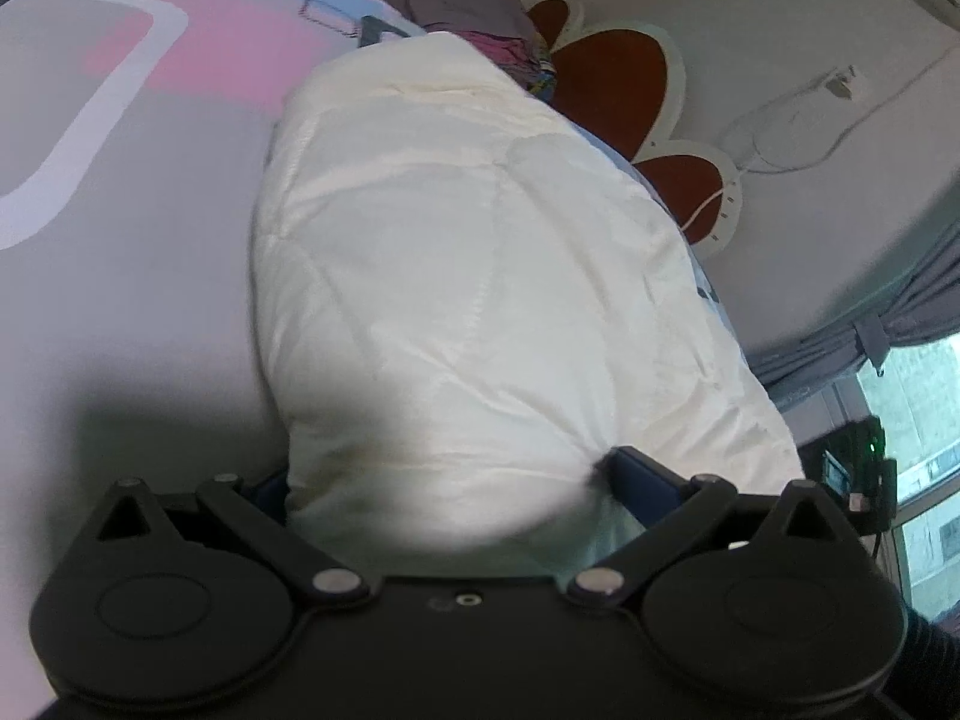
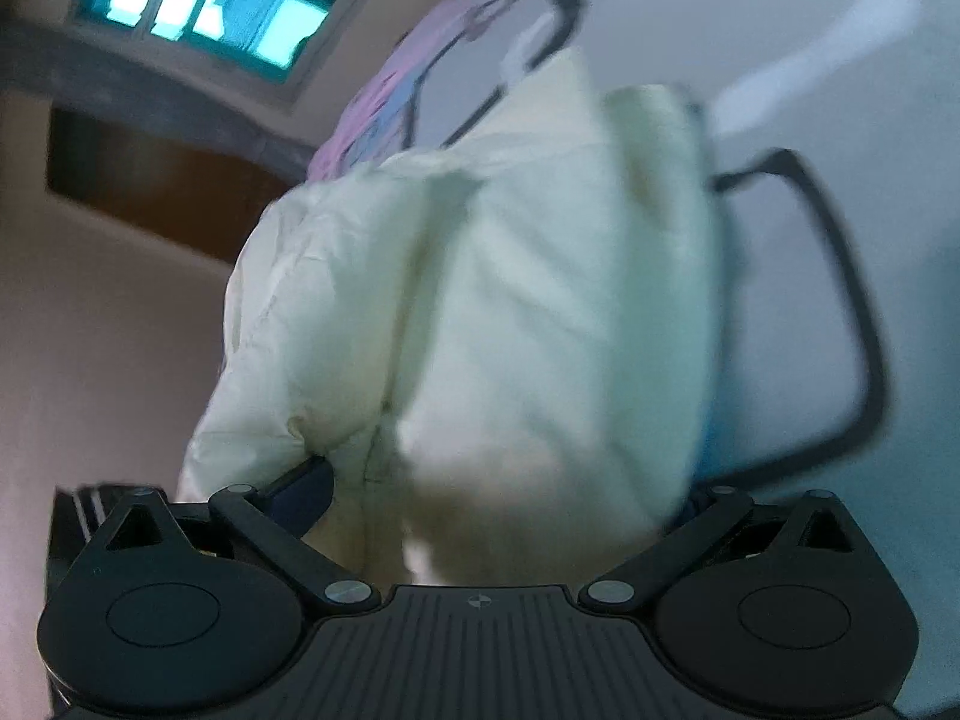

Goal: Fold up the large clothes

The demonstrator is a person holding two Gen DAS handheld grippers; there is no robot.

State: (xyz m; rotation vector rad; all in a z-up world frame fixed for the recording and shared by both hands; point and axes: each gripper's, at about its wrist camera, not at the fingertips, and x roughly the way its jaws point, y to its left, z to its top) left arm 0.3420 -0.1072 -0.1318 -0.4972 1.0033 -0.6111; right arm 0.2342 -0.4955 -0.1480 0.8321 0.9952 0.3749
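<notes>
1. Left wrist view: white quilted coat (image 1: 480, 276) lies puffed up on the bedsheet (image 1: 120, 312), running away from the left gripper (image 1: 456, 480) toward a clothes pile (image 1: 468, 6) at the far end
2. Left gripper: jaws stand wide apart with the near edge of the coat bulging between them; whether the pads actually pinch cloth cannot be told, since the fabric hides them
3. Right wrist view (blurred): same coat (image 2: 480, 312) fills the gap of the right gripper (image 2: 504, 480); one blue finger (image 2: 306, 483) presses into a crease, the other is mostly hidden. Grip state likewise cannot be told
4. Handling, judged: padded, light, soft, springy; shiny shell probably slippery. Bulk will resist a flat crease and puff back
5. Hold, judged: take a seam or hem edge, thin layers only, not the fat padding; both grippers at matching corners so the fold carries over evenly
</notes>
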